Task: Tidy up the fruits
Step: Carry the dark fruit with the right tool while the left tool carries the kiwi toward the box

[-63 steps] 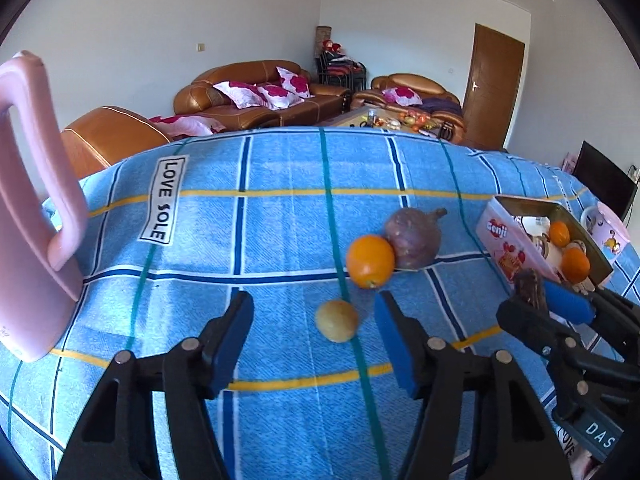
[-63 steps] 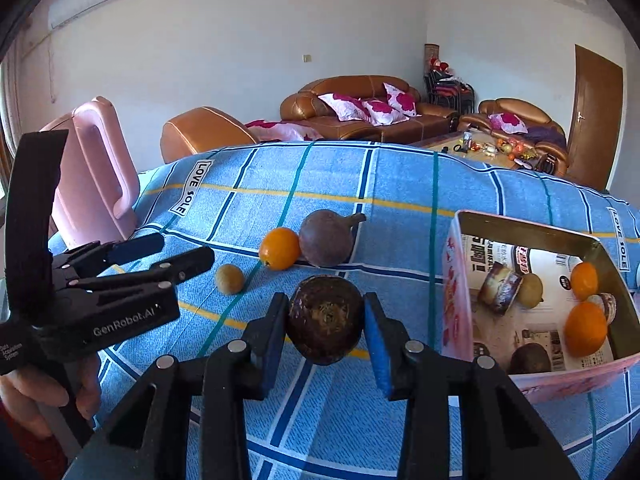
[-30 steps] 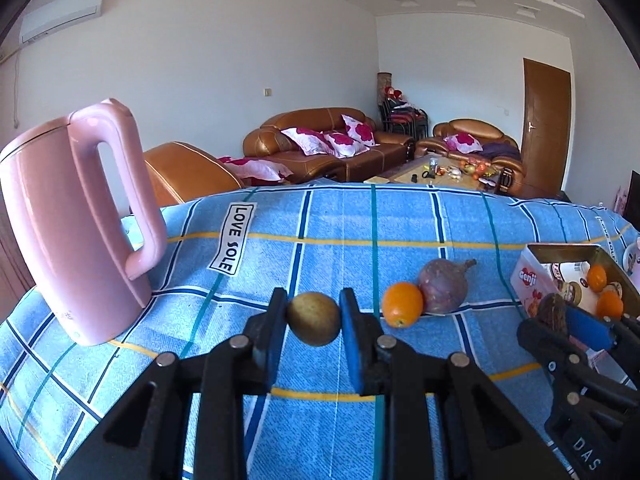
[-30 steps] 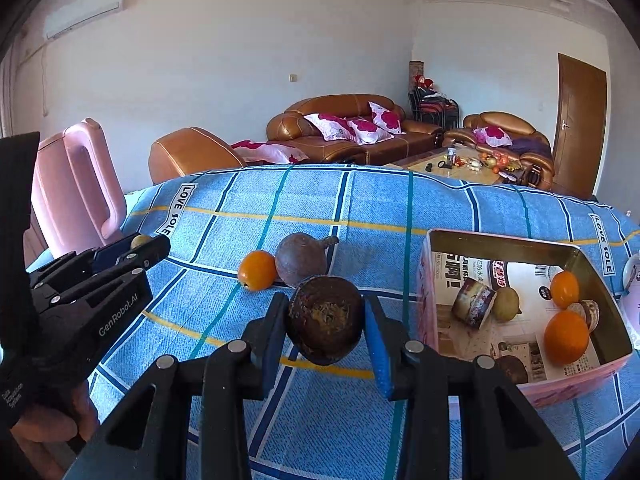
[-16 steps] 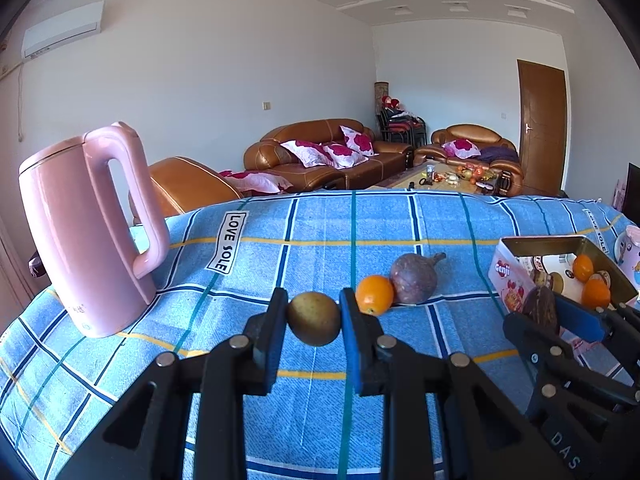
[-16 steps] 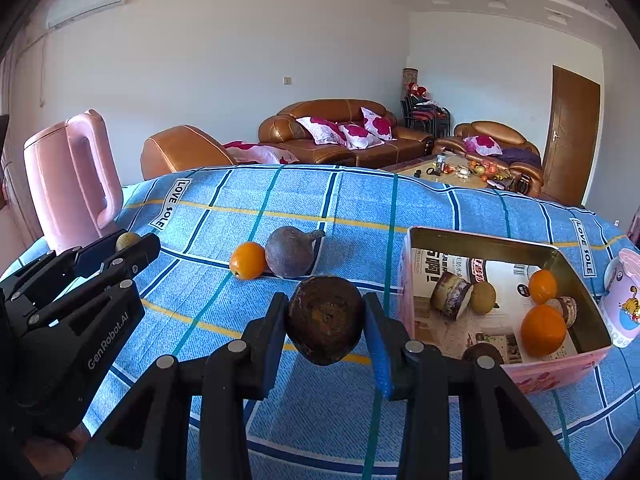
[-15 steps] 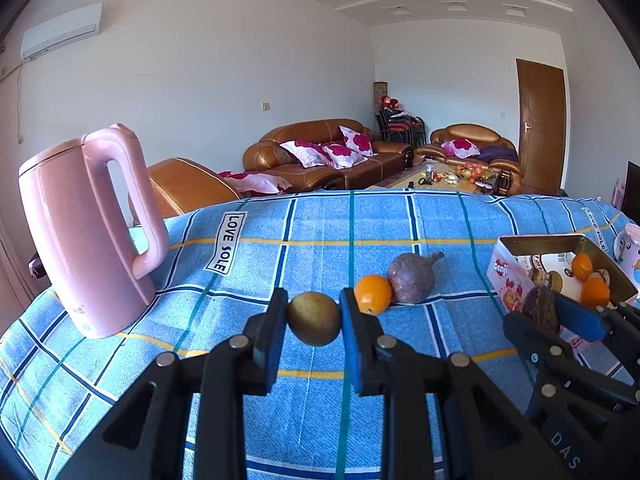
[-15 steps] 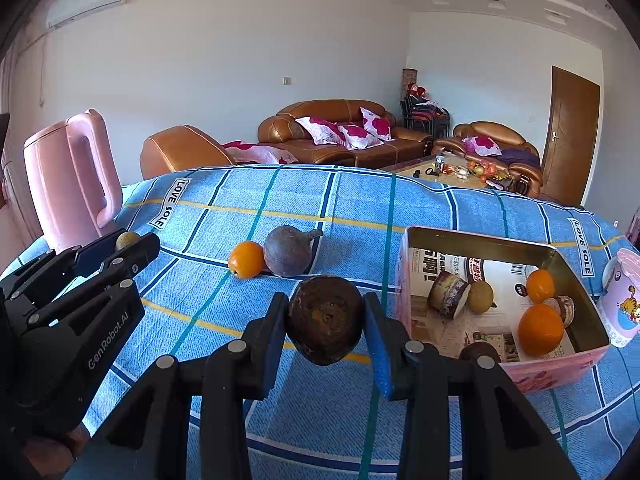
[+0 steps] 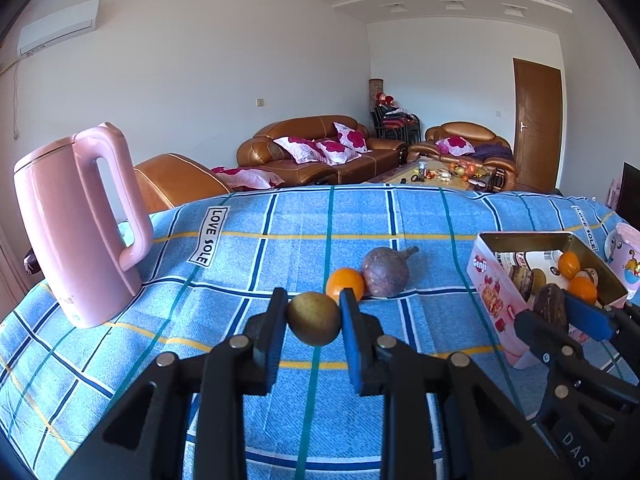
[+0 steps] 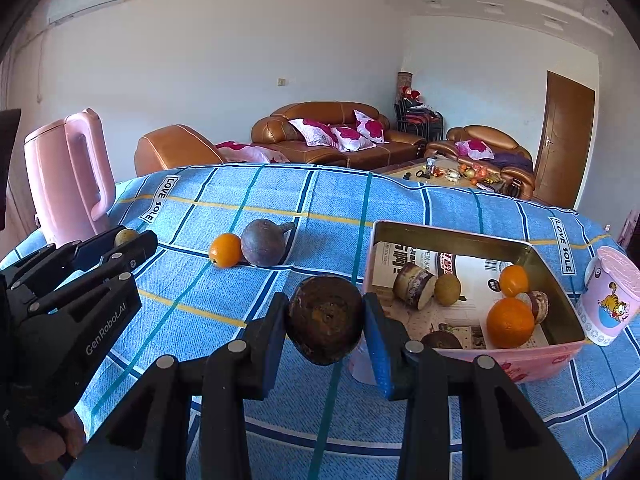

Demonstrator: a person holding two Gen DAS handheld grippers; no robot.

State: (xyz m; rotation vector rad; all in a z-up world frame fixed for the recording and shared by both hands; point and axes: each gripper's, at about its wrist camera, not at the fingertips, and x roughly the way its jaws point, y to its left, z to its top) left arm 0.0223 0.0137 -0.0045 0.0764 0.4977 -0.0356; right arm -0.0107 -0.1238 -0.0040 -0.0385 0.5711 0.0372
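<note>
My left gripper (image 9: 314, 320) is shut on a small yellow-brown round fruit (image 9: 314, 323), held above the blue checked cloth; the same gripper (image 10: 128, 239) shows at the left of the right wrist view. My right gripper (image 10: 325, 320) is shut on a dark brown round fruit (image 10: 325, 319), just left of the pink tin box (image 10: 536, 352); the left wrist view shows that fruit (image 9: 551, 311) close to the box's (image 9: 490, 280) near wall. On the cloth an orange (image 10: 225, 255) touches a purple-brown stemmed fruit (image 10: 263, 248). Several fruits lie inside the box.
A tall pink kettle (image 9: 76, 224) stands at the cloth's left side. A pink printed cup (image 10: 610, 300) stands right of the box. Brown sofas and a low table fill the room behind. A hand (image 10: 44, 440) grips the left tool.
The left gripper shut on the small yellow-brown fruit and lifted it off the cloth. Both grippers then carried their fruits sideways toward the box, which now looks nearer in both views.
</note>
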